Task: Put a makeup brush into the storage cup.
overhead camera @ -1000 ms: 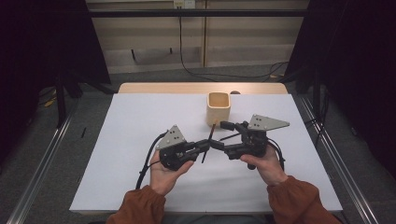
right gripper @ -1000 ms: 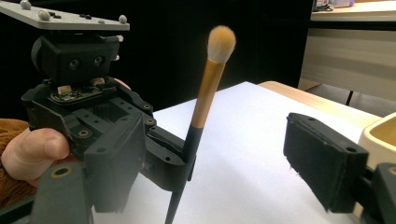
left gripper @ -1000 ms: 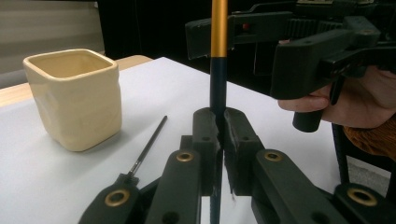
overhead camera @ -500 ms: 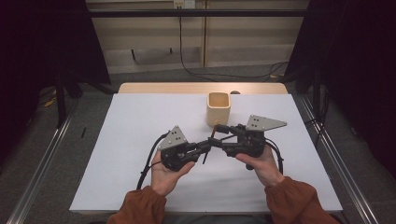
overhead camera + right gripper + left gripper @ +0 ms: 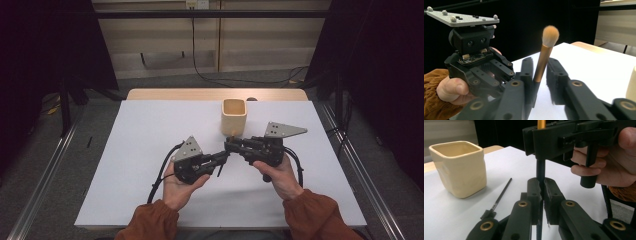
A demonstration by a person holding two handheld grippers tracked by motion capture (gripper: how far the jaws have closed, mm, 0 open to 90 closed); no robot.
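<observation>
**Brush Shared Between Both Grippers: Handover Stalled**

Over the last second we see almost no travel. Both grippers have stayed nose to nose above the counter point(image 5: 150, 150), and the right one has only edged a little closer to the left.

The left gripper point(image 5: 542, 187) has its fingers closed tight on the black handle of the makeup brush point(image 5: 543, 56). The brush runs up from those fingers and passes between the fingers of the right gripper point(image 5: 540, 62), with the gold ferrule and the bristle tip above them. The right fingers stand slightly parted: one lies against the brush, and a sliver of counter shows beside the other.

We judge this to be a handover with only the left grip firm.

The cream cup point(image 5: 457, 167) stands beyond the fingertips, apart from them. A thin black wand point(image 5: 499, 196) lies on the counter between the left fingers and the cup.
</observation>
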